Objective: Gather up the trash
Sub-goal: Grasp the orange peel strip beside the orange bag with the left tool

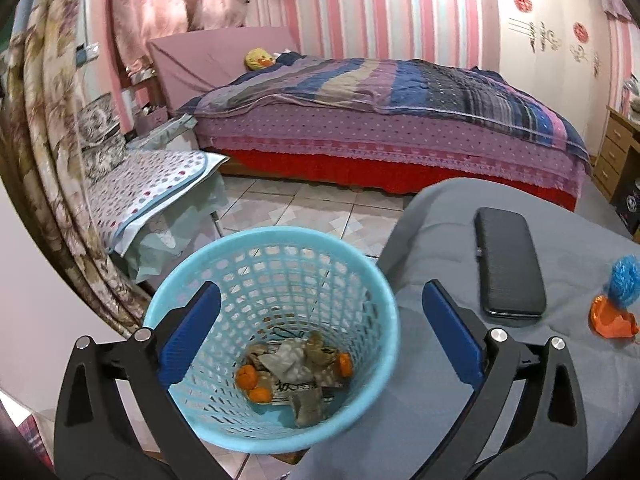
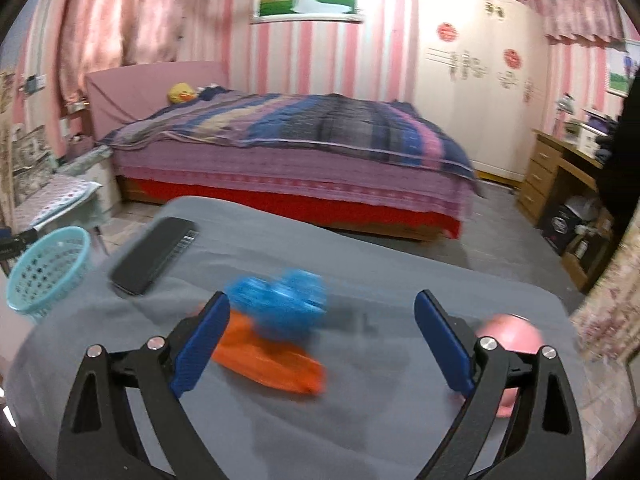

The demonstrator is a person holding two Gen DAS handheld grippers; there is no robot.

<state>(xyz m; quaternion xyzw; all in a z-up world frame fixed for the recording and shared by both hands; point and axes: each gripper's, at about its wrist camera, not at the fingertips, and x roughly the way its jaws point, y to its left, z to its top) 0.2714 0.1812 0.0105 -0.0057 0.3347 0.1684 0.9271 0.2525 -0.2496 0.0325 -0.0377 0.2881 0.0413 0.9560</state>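
I am holding my left gripper [image 1: 320,336], fingers wide apart and empty, over the blue basket [image 1: 360,304] with scraps [image 1: 296,368] inside. My right gripper [image 2: 322,344], fingers apart, is hovering at blurred blue and orange trash [image 2: 276,332] lying near its left finger [image 2: 200,344] on the grey table [image 2: 360,420].

The light-blue basket [image 1: 276,264] is showing smooth latticed plastic, and crumpled paper scraps [image 1: 294,364] are lying dull inside it. A matt grey cloth [image 2: 360,264] is covering the table, bearing a black case [image 1: 509,262] with a finely ribbed, matt skin. The blue gripper pads [image 2: 202,344] are looking rough-textured against smooth black plastic arms with shiny metal pins.
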